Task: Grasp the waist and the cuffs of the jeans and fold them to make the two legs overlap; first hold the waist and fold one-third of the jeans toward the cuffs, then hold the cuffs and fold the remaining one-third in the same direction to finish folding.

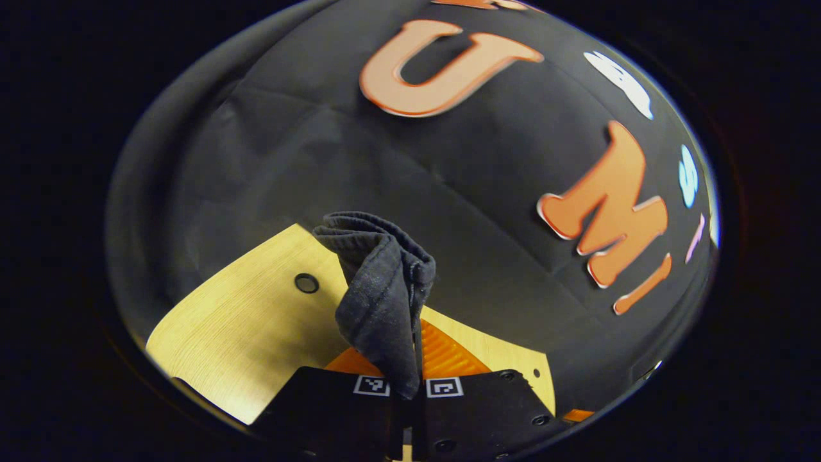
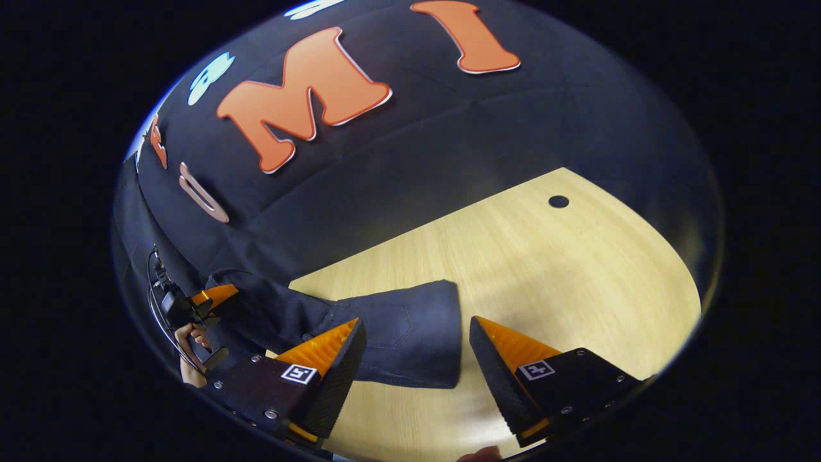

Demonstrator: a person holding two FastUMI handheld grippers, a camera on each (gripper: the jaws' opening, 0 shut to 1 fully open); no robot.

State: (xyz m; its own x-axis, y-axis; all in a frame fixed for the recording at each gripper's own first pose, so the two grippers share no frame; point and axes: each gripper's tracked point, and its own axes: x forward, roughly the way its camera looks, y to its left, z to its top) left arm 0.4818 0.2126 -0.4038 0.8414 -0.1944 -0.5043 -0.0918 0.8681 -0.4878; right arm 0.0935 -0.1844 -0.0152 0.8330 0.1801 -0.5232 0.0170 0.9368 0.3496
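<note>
Two grippers share the work on one pair of dark blue denim jeans (image 2: 391,333), which lies partly on the pale wood-grain table (image 2: 545,256) and partly lifted off it. The left gripper (image 1: 410,385) has its fingers pressed together on a bunched fold of the denim (image 1: 381,289), which stands up above the jaws and droops over them; in the right gripper view that same gripper (image 2: 192,305) sits far off at the table's edge, with a hand (image 2: 189,350) on its handle and the cloth running up to it. Lifting that end probably serves to carry it over the rest of the garment for a fold. The right gripper (image 2: 410,359) hangs wide, its fingers spread to either side of the flat, pocketed end of the jeans and pressing on nothing; my guess is that it is lined up to take that end. No containers are present; a small round dark hole (image 2: 558,201) marks the tabletop.
</note>
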